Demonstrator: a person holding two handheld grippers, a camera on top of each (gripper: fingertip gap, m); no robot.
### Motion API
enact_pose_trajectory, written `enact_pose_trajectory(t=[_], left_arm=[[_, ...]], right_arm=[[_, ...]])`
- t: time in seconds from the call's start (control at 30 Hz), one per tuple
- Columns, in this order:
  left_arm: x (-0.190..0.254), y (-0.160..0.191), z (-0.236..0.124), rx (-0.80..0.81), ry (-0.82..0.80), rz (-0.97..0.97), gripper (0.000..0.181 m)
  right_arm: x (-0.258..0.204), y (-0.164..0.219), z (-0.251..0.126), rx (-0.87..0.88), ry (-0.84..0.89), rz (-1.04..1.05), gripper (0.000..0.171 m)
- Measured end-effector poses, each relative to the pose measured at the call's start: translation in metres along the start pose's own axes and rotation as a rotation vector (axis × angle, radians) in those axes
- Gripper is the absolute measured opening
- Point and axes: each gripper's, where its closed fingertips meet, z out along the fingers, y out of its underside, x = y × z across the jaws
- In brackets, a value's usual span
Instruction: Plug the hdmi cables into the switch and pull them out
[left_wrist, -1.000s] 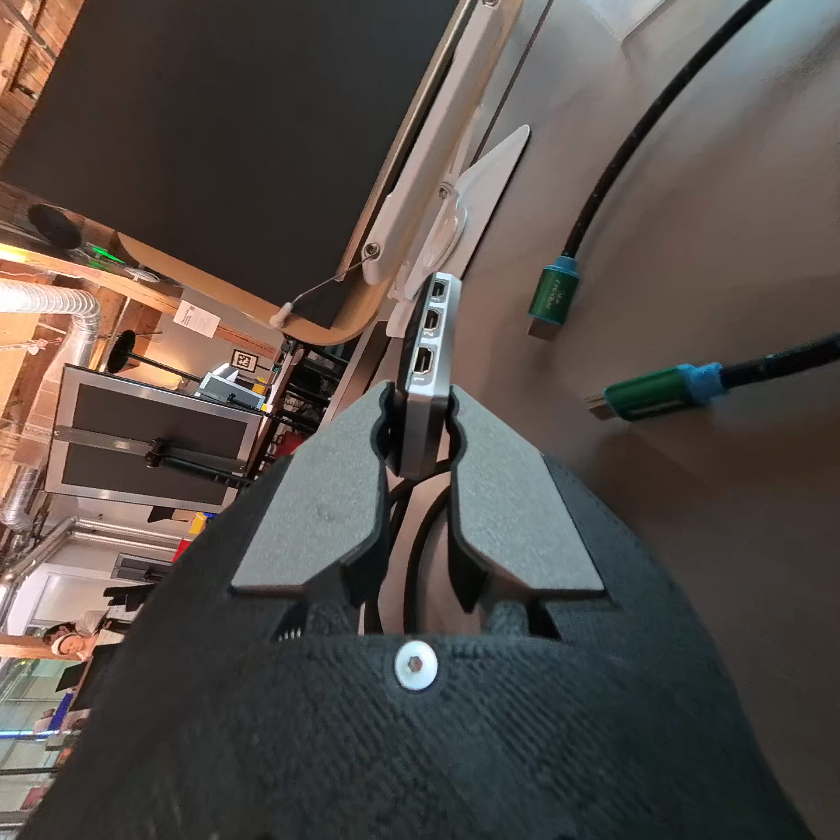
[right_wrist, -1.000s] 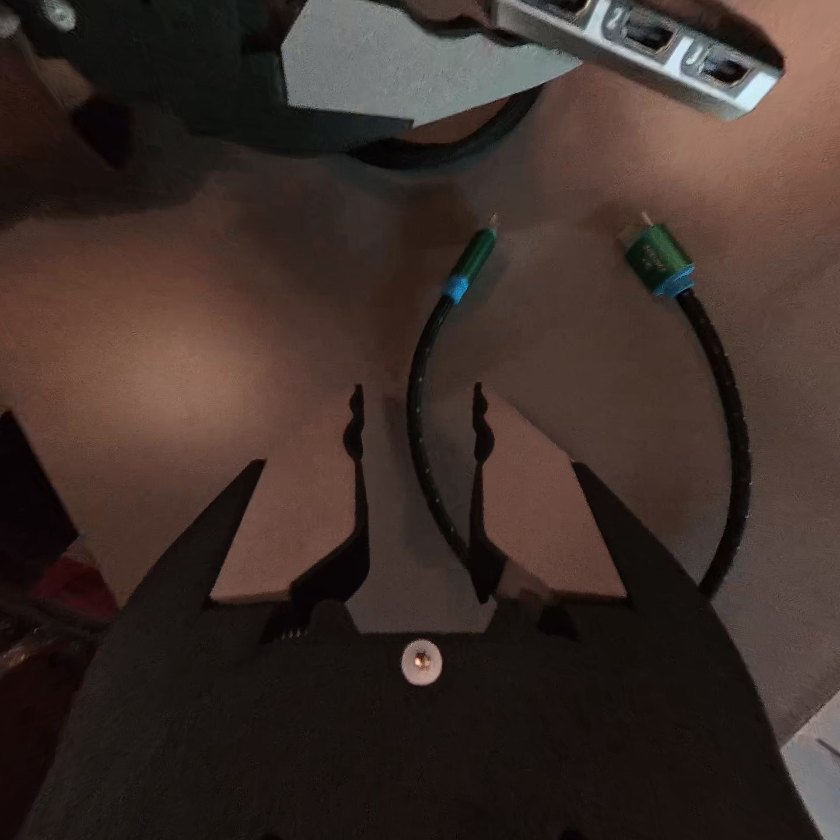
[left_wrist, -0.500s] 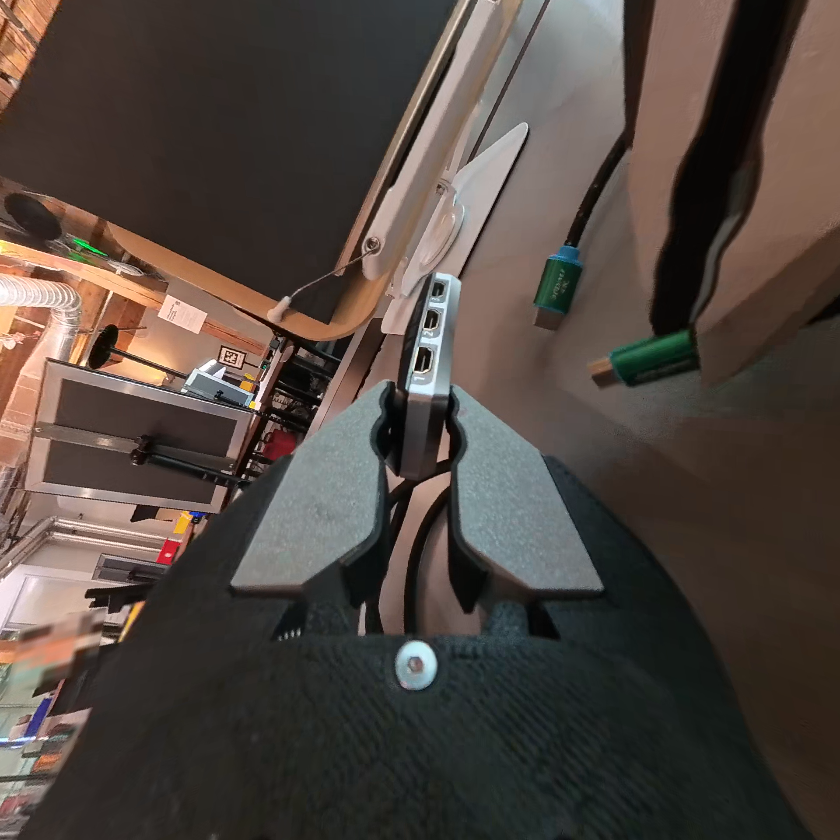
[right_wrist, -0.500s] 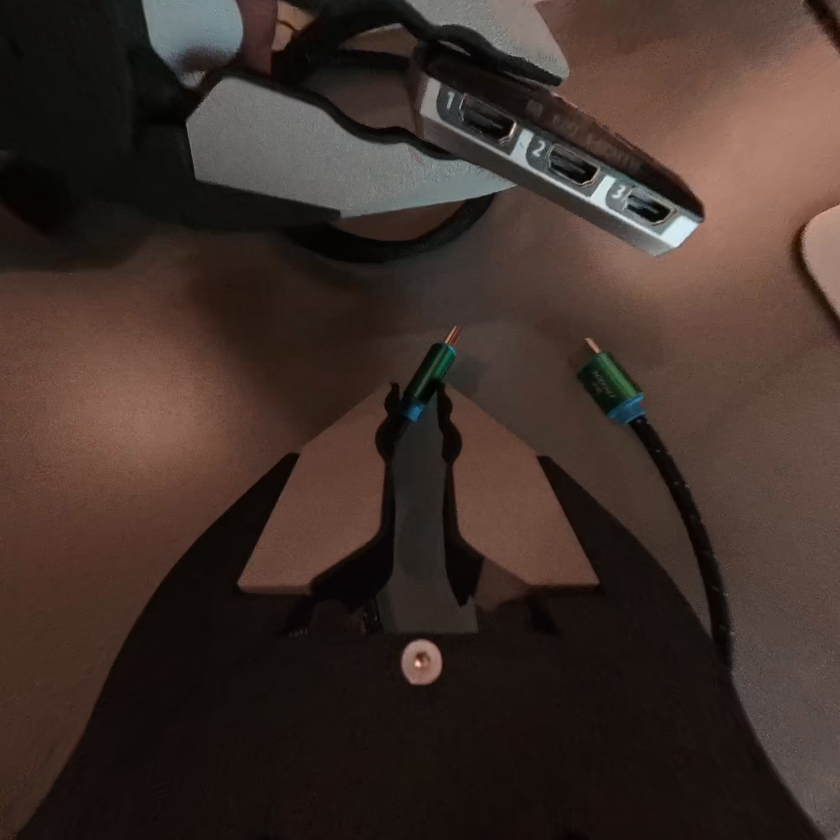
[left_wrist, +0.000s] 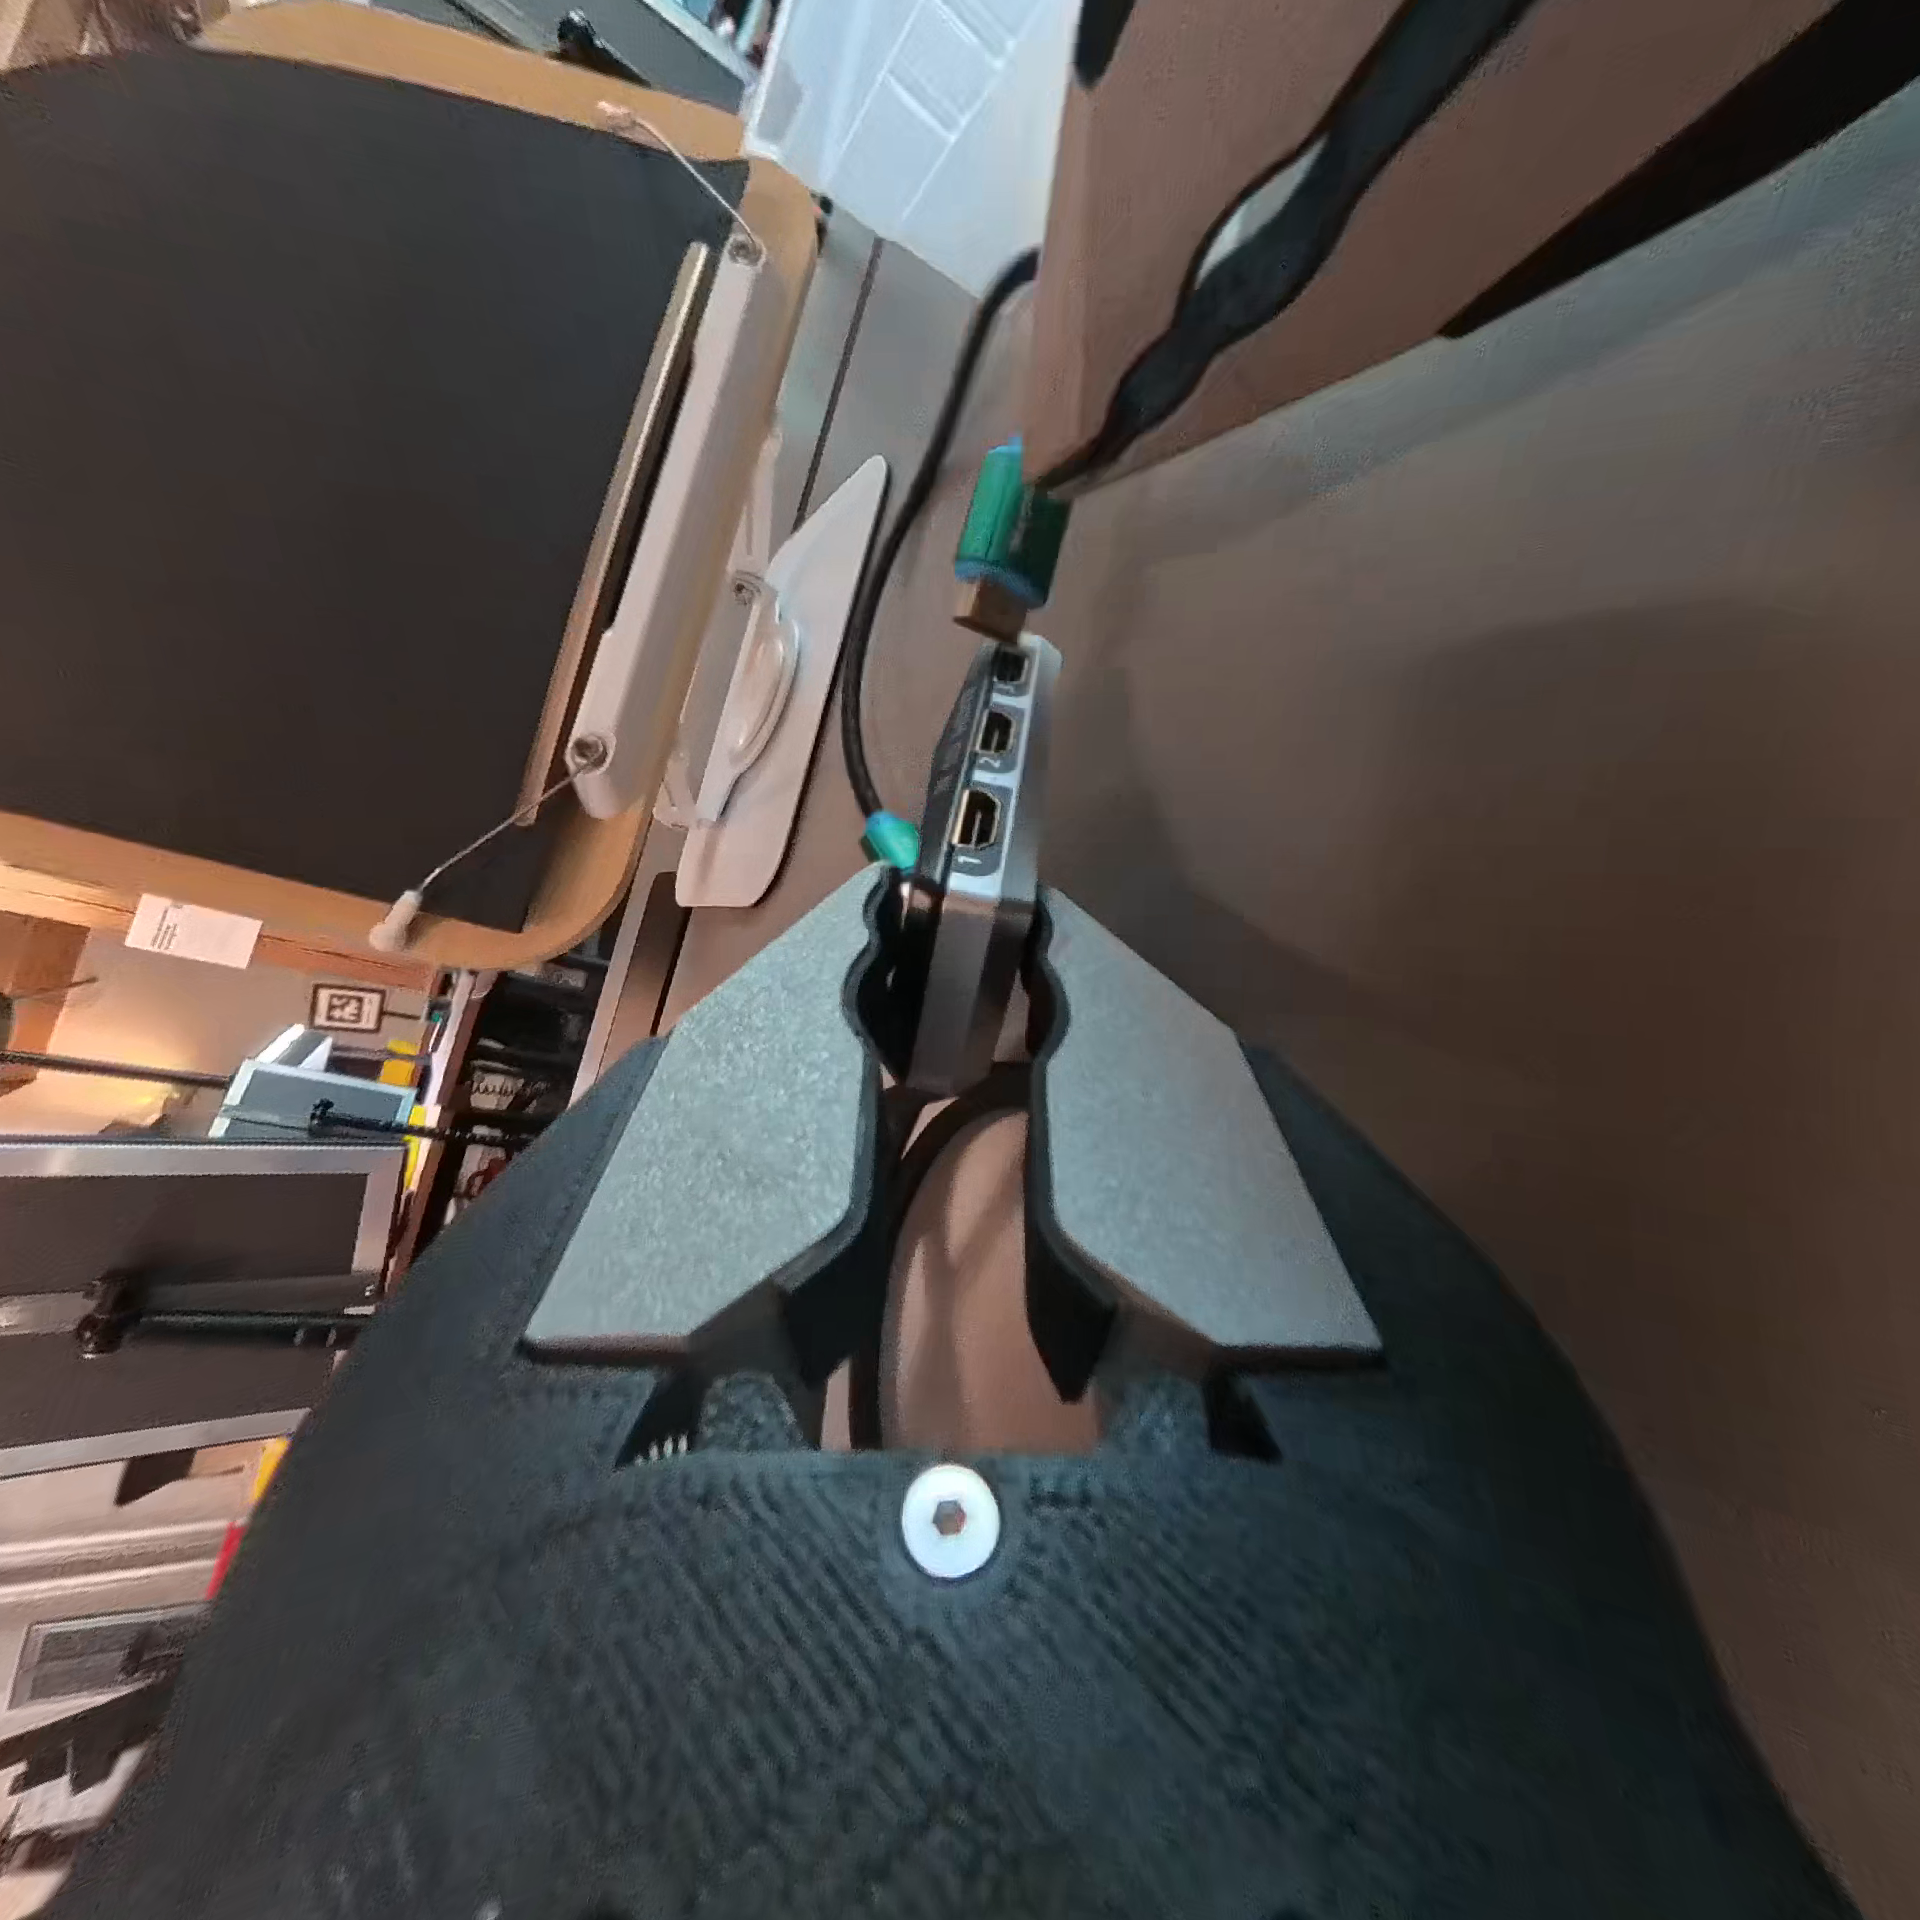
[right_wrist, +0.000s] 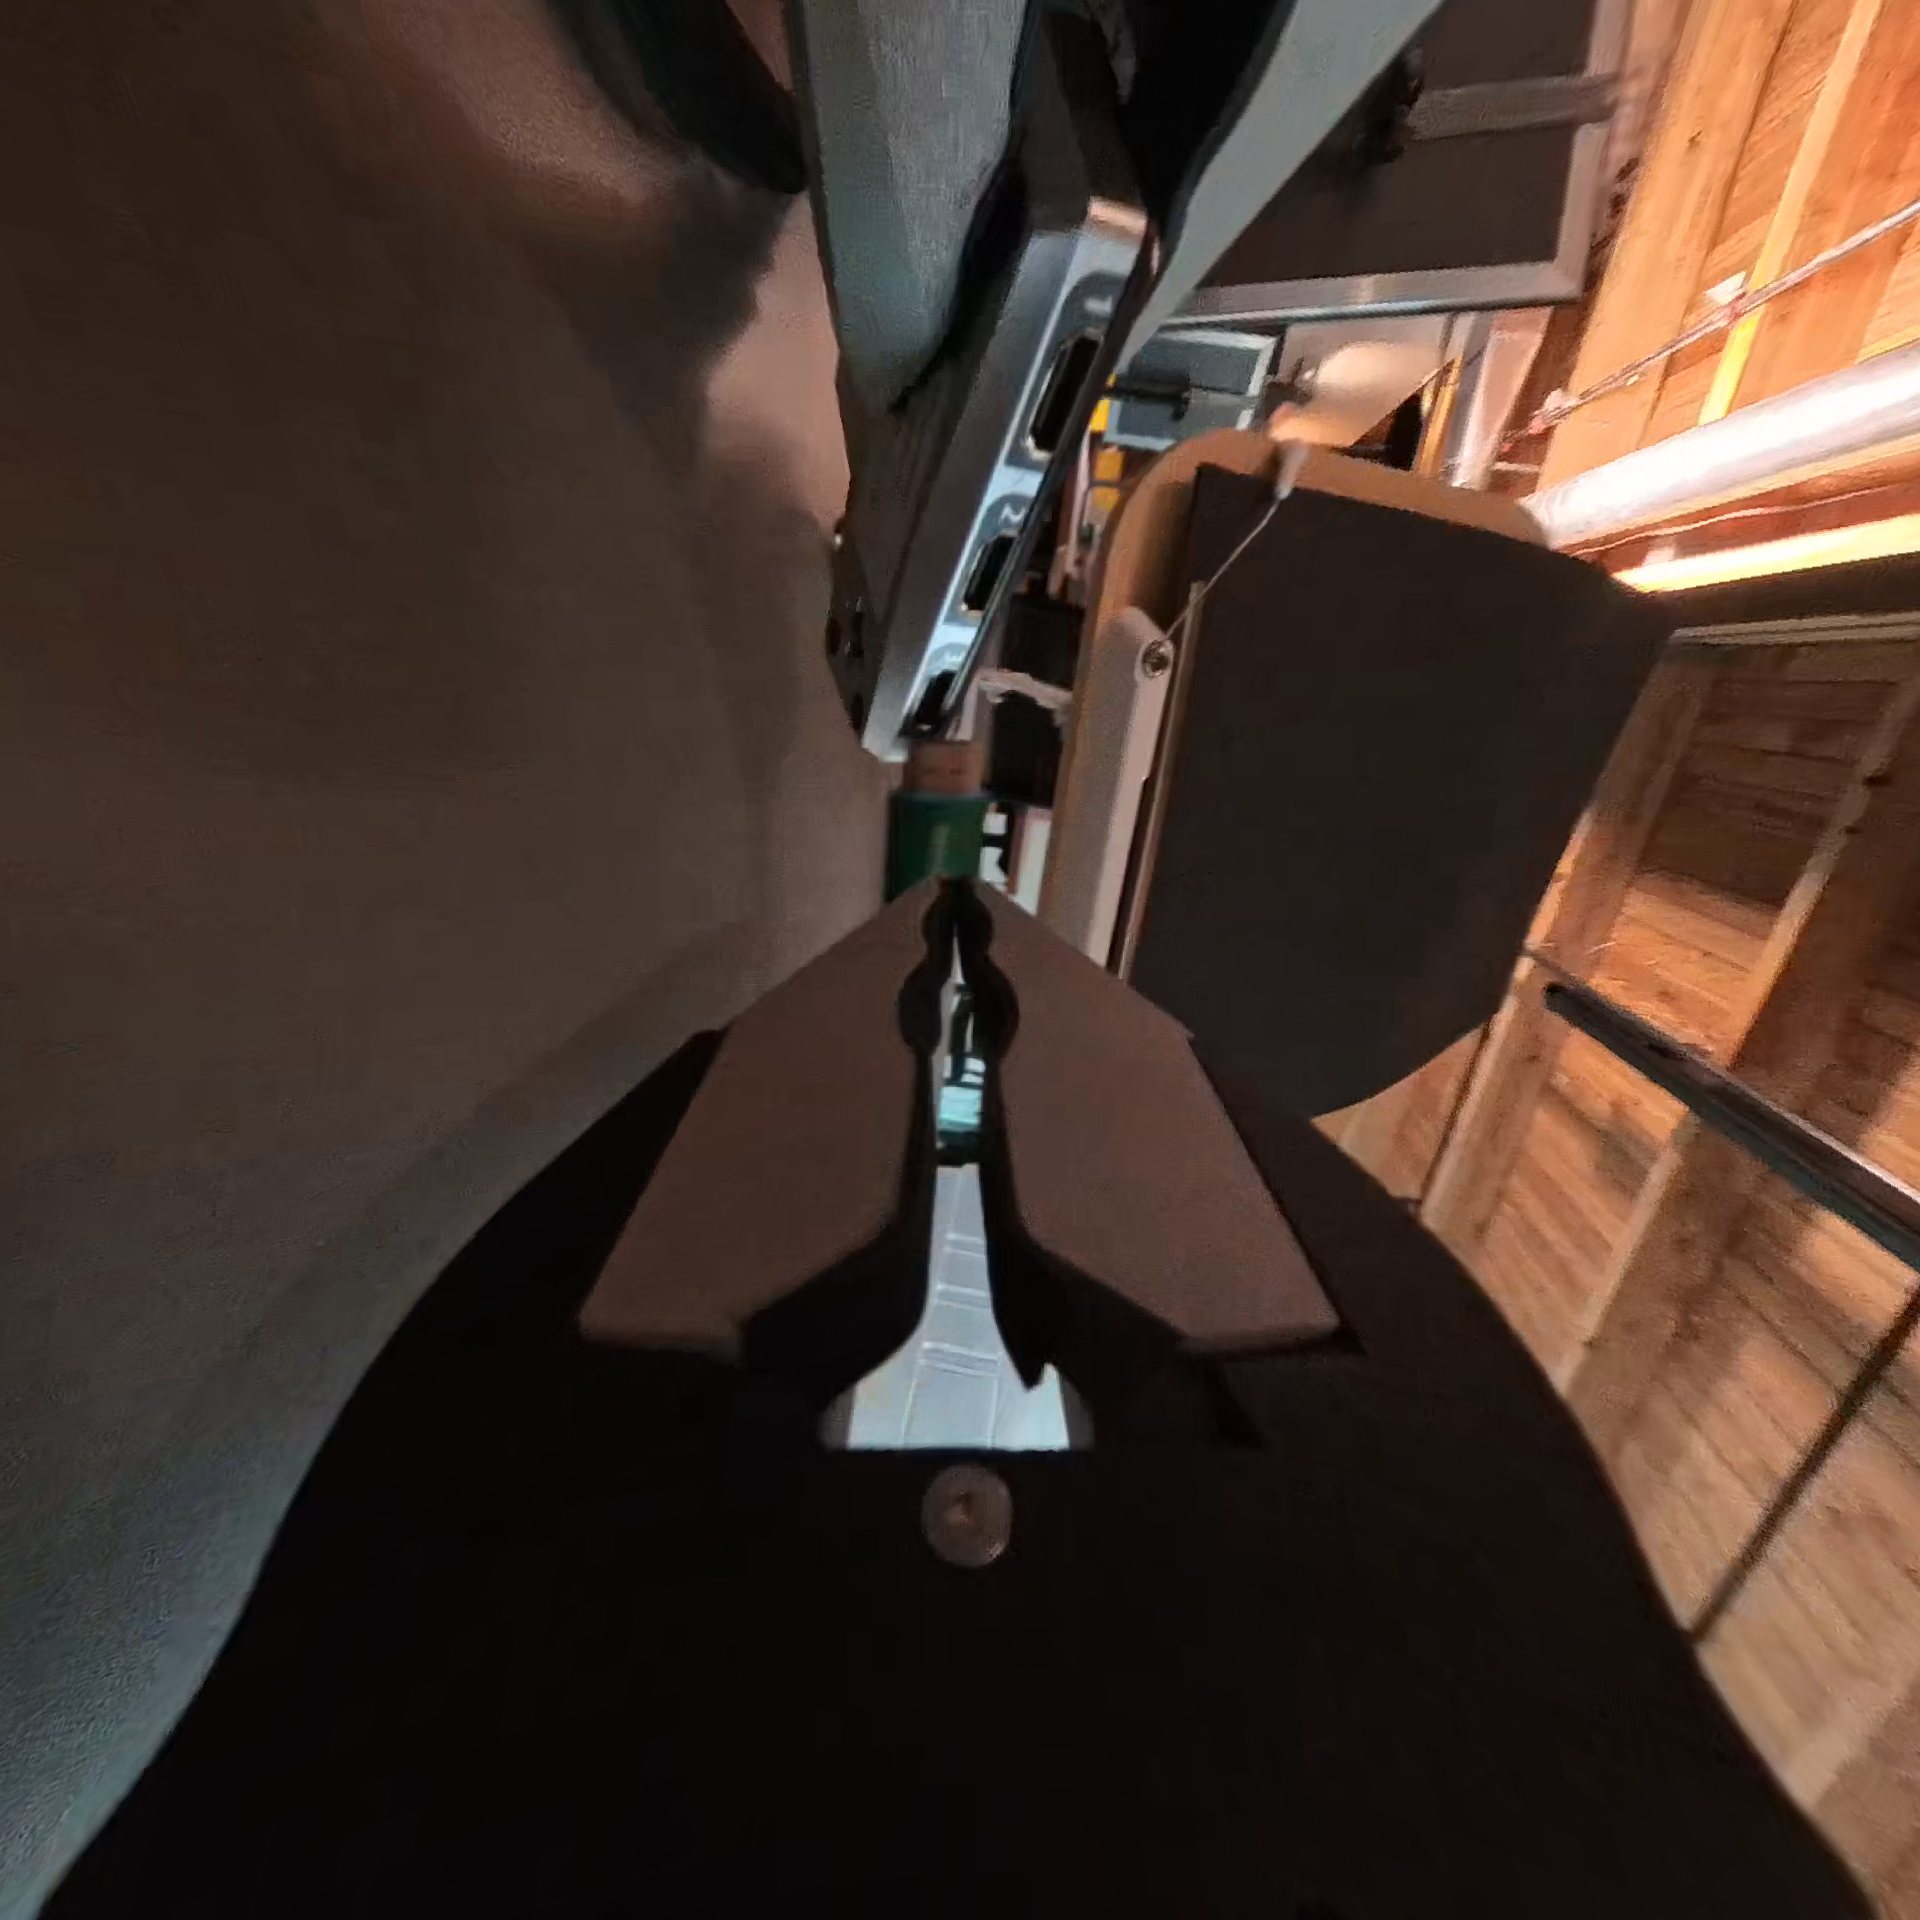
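The left gripper (left_wrist: 961, 914) clamps the switch (left_wrist: 987, 831) above the tabletop (left_wrist: 1558, 935). The right gripper (right_wrist: 958, 914) grips a green HDMI plug (right_wrist: 940, 831) at the end port; the operator should square it before pushing.

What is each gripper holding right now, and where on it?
Left gripper clamps the switch at its rear end. Right gripper pinches the green HDMI plug by its body.

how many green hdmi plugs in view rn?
2. One plug is clamped in the right gripper, its tip right at the far end port of the switch. The other plug lies on the table, mostly hidden behind the switch held by the left gripper.
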Motion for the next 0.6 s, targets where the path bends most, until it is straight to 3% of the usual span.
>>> enact_pose_trajectory(t=[0.1, 0.23, 0.43, 0.5, 0.6], left_arm=[[0.005, 0.005, 0.006, -0.056, -0.006, 0.064, 0.021], [0.008, 0.008, 0.010, -0.087, -0.028, 0.113, 0.021], [-0.001, 0.008, 0.004, -0.051, -0.034, 0.046, 0.021], [0.000, 0.004, 0.000, -0.014, -0.008, 0.013, 0.021], [-0.001, -0.006, -0.009, 0.055, 0.020, -0.027, 0.020]], right_arm=[[0.003, -0.010, -0.005, 0.042, 0.052, -0.048, 0.000], [-0.003, -0.017, -0.007, 0.084, -0.022, 0.051, 0.000], [-0.012, -0.004, 0.000, 0.132, -0.239, 0.398, 0.000], [-0.012, -0.003, 0.004, 0.168, -0.297, 0.505, 0.028], [-0.014, -0.008, 0.001, 0.239, -0.349, 0.556, 0.038]])
